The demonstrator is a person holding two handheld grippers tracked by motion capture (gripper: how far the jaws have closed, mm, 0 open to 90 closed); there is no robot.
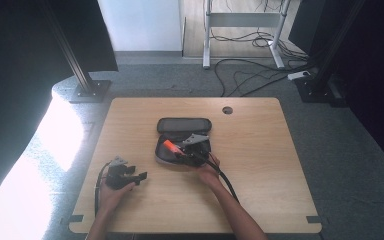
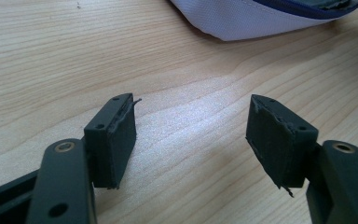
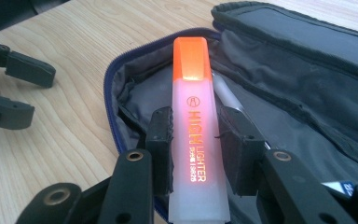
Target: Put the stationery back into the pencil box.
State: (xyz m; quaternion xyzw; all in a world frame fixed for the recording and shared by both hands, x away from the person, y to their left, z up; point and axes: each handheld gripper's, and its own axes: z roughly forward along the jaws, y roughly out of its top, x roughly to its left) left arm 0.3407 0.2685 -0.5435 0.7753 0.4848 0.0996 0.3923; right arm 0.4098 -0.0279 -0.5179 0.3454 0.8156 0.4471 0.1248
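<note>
An orange highlighter (image 3: 193, 135) with an orange cap is clamped between the jaws of my right gripper (image 3: 195, 142), held over the open grey pencil case (image 3: 303, 116). From above, the highlighter (image 1: 170, 146) pokes out over the left part of the case (image 1: 182, 125), whose lid lies folded back. A pale pen (image 3: 228, 95) lies inside the case behind the highlighter. My left gripper (image 1: 139, 178) rests on the table at the left, open and empty (image 2: 193, 140). A corner of the case (image 2: 242, 21) lies ahead of it.
The wooden table (image 1: 270, 160) has a round cable hole (image 1: 227, 110) near its far edge. Cables and a desk frame (image 1: 242, 30) are on the floor beyond. Black stand posts (image 1: 87, 87) flank the far corners.
</note>
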